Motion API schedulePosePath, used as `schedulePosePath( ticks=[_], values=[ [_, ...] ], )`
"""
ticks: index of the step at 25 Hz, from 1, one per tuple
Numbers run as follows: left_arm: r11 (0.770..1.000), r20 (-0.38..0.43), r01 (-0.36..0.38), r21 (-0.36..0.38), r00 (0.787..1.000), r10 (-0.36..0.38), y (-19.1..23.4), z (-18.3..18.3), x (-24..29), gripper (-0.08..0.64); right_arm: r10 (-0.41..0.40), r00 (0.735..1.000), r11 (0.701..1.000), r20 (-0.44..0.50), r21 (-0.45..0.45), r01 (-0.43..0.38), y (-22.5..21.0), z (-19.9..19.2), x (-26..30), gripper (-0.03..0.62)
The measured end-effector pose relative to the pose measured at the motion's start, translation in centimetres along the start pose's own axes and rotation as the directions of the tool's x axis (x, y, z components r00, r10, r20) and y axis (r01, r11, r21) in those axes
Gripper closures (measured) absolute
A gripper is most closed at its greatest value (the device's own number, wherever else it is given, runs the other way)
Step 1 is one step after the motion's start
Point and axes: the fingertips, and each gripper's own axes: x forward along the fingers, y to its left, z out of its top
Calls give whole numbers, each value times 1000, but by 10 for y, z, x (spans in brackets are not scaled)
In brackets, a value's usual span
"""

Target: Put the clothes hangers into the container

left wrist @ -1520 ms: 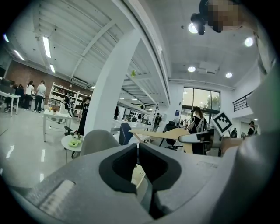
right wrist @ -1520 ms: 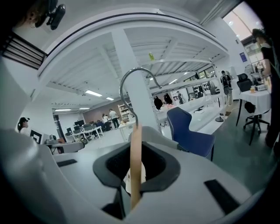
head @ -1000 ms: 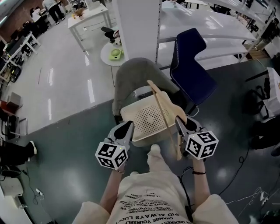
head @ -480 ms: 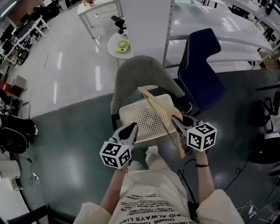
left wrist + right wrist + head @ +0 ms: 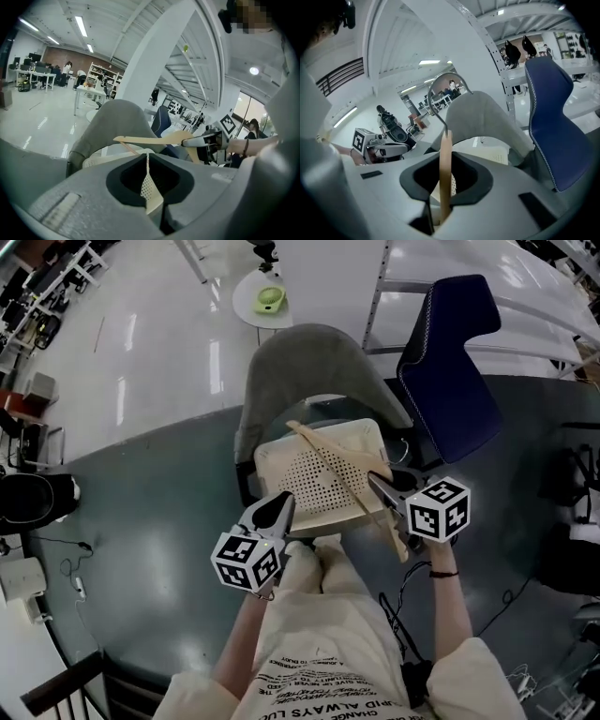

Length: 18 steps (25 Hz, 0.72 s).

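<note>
A cream perforated container rests on the seat of a grey chair. My left gripper is shut on the container's near wall, at its front left corner. A wooden hanger lies slanted across the container's top, and my right gripper is shut on it near its middle. In the right gripper view the hanger's wood stands between the jaws, with its metal hook curving up beyond them. The left gripper view shows the hanger level above the container.
A dark blue chair stands right of the grey one. A small round white table with a green object is behind it. Cables trail over the dark floor by my legs. White shelving posts rise at the back.
The hanger's far end has swung left across the container and lies flatter. Both grippers keep their holds, and the head view has shifted forward.
</note>
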Motion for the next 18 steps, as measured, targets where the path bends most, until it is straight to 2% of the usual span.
schedulePosePath(
  ticks=[9, 18],
  values=[
    [999, -67, 8, -43, 998, -11, 24, -19, 35, 529, 94, 986, 995, -141, -19, -97, -17, -16, 41, 538],
    [996, -142, 49, -77, 988, -60, 35, -43, 69, 529, 177, 939, 980, -295, -35, -195, -30, -35, 79, 538]
  ],
)
